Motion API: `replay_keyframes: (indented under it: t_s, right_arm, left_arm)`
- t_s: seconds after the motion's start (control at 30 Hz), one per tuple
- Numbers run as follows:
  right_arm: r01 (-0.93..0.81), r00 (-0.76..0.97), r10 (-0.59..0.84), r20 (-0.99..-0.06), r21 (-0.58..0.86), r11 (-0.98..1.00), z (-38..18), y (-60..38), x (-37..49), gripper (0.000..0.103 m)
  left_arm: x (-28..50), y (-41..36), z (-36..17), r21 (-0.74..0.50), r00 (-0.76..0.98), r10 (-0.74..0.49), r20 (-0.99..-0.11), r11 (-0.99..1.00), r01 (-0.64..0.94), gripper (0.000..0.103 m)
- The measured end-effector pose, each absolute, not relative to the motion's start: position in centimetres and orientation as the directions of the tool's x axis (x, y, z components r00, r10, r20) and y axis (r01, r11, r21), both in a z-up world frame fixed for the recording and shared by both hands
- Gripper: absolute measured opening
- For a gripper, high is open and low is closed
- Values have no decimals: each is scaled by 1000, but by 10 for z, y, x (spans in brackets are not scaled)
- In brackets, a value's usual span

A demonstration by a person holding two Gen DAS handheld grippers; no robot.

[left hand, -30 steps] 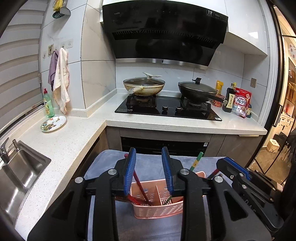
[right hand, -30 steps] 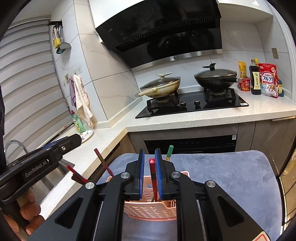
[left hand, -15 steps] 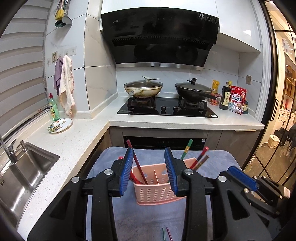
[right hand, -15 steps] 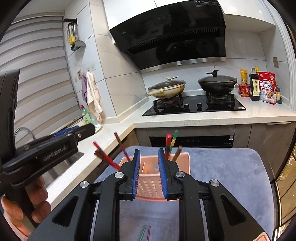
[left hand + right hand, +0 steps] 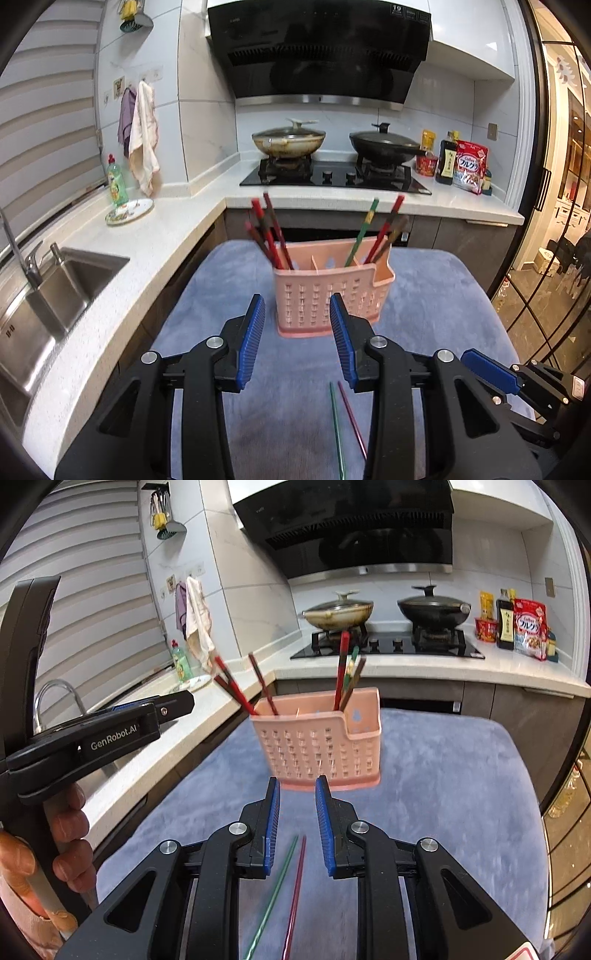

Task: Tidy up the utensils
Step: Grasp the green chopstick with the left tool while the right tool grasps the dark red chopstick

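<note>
A pink slotted basket [image 5: 332,295] [image 5: 321,746] stands on the blue-grey mat [image 5: 436,295]. Red chopsticks [image 5: 267,236] lean in its left compartment; a green and other red and brown chopsticks [image 5: 373,232] lean in its right one. Short of the basket and a little above the mat, my left gripper [image 5: 297,306] is open and holds nothing. My right gripper [image 5: 297,786] is also open and empty. A loose green chopstick [image 5: 273,897] and a magenta chopstick [image 5: 295,897] lie on the mat under it, untouched.
A white counter [image 5: 110,266] with a steel sink [image 5: 55,295] runs along the left. Behind the mat is a hob with two lidded pans [image 5: 288,140]. A hand [image 5: 70,827] holds the left gripper's handle at the left of the right wrist view.
Both grippers drew back from over the basket and sank toward the mat. The right jaws widened and let go of a red chopstick, which now stands in the basket. Two loose chopsticks came into view.
</note>
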State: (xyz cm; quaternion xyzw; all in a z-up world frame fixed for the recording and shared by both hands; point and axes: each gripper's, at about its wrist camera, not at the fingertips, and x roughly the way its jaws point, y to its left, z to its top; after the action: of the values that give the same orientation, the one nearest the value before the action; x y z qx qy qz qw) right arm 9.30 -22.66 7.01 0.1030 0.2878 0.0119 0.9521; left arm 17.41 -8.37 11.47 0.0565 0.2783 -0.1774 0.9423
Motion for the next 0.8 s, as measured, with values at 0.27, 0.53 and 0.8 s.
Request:
replay_keyframes:
  t_s: [0.27, 0.53, 0.8]
  right_arm:
    - [44, 744, 107, -660, 208, 977, 10, -210, 57, 20]
    - [50, 674, 121, -729, 208, 977, -34, -196, 32, 20]
    - [41, 626, 127, -769, 195, 980, -57, -186, 24, 20]
  left_arm:
    - [147, -63, 61, -30, 716, -280, -639, 940, 341, 35]
    - [130, -50, 21, -9, 667, -230, -708, 948, 318, 35]
    - [119, -43, -1, -7, 631, -214, -746, 949, 314, 35]
